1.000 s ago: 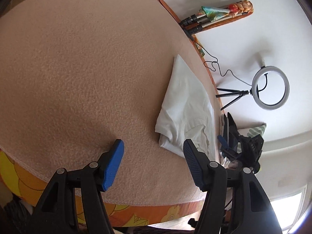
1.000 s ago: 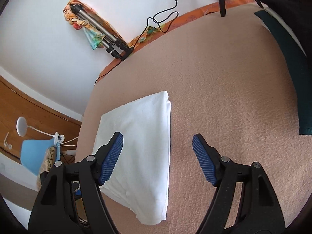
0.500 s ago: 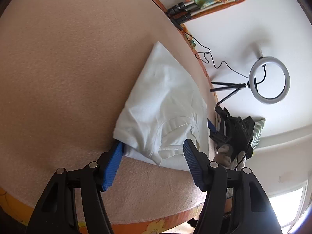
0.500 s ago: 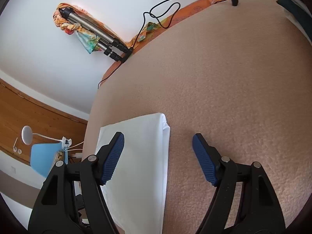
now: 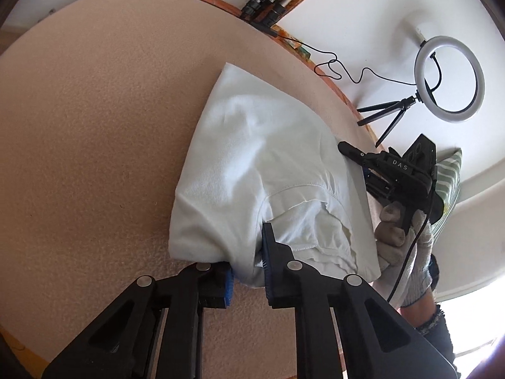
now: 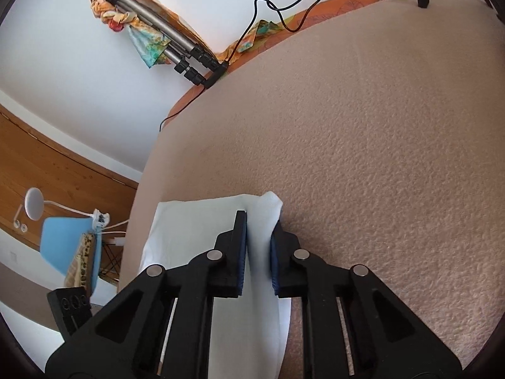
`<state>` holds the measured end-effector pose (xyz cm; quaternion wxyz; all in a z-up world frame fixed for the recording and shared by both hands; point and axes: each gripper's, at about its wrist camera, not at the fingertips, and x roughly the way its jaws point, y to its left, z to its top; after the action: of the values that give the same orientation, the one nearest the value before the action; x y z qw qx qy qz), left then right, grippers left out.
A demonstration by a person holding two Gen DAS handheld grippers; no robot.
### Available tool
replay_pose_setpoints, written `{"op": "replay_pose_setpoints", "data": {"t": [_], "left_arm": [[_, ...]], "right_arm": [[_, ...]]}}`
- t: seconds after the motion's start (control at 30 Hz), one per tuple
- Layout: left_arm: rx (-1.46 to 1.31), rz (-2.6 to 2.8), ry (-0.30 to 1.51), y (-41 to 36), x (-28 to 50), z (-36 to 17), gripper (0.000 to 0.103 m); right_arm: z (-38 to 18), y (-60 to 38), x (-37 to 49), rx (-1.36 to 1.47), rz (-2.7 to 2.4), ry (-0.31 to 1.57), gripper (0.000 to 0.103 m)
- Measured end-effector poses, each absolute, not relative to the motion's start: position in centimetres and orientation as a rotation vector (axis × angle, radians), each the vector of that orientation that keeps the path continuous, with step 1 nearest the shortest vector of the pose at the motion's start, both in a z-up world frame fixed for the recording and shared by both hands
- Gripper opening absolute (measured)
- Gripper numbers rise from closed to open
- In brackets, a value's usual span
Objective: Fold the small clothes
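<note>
Since a second ago both claws have closed in from open jaws held above the bed and now pinch the white shirt (image 5: 258, 164). The left claw (image 5: 247, 271) has its blue pads drawn nearly together on a bunched fold at the collar end of the shirt, cloth bulging up between them. Just ahead of it the neckline seam curves across the fabric, and the rest of the shirt spreads away over the beige blanket (image 5: 94, 126). To its right, at the shirt's far edge, a gloved hand (image 5: 401, 237) carries the right claw (image 6: 258, 243), whose pads are likewise clamped on a raised fold near the shirt's corner (image 6: 268, 202). Beyond that corner lies bare blanket (image 6: 363, 142). Further off, past the bed's edge, a folded tripod (image 6: 176, 44) leans on the wall beside a black cable (image 6: 284, 6), and a ring light (image 5: 448, 79) stands on a small stand.
</note>
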<state>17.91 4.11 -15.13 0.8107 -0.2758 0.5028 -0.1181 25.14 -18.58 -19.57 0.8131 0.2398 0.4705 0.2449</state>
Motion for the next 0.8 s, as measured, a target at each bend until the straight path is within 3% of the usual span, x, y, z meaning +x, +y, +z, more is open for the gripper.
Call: {"op": "replay_pose_setpoints", "data": {"t": [0.47, 0.8], "left_arm": [[-0.43, -0.303, 0.904, 2.6, 15.6, -10.2, 0.011], [-0.351, -0.426, 0.784, -1.4, 13.9, -5.3, 0.011]], "right_arm": [[-9.7, -15.9, 20.5, 0.311, 0.425, 0.864, 0.011], [-1.5, -19.9, 15.7, 0.268, 0.356, 0.744, 0.011]]}}
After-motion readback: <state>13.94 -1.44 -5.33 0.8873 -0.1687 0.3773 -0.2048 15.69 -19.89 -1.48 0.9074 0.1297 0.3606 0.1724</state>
